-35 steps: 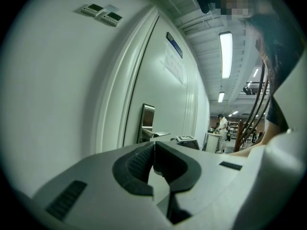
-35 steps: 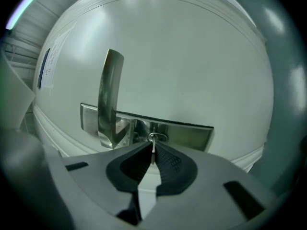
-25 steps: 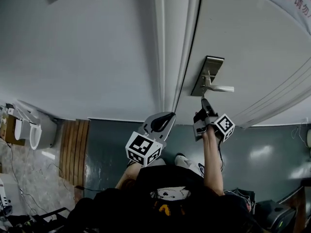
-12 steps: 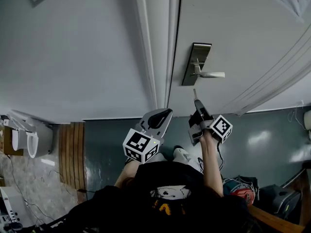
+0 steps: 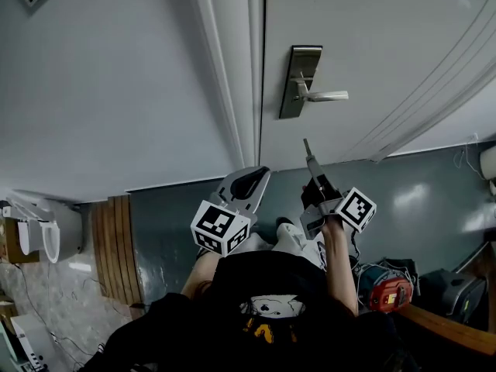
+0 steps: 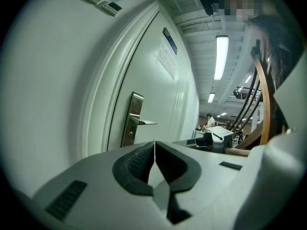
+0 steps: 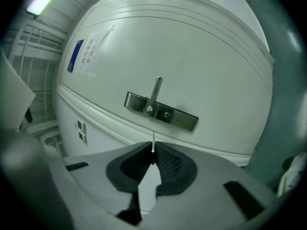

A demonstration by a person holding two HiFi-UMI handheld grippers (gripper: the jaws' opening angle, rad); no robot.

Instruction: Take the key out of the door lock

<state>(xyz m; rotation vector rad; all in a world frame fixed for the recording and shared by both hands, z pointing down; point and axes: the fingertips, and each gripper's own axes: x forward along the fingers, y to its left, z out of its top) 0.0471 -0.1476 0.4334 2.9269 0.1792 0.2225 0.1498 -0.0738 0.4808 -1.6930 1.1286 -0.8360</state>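
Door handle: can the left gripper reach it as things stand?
Probably yes. In the left gripper view the handle lies ahead of the left gripper with nothing between. Its jaws are shut, so they must open first. The right gripper, holding the key, sits off to the side.

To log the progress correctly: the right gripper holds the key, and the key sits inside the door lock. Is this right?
Not entirely. The right gripper does hold the key, but the key is out of the door lock, in the air and apart from the door. The head view shows this gap.
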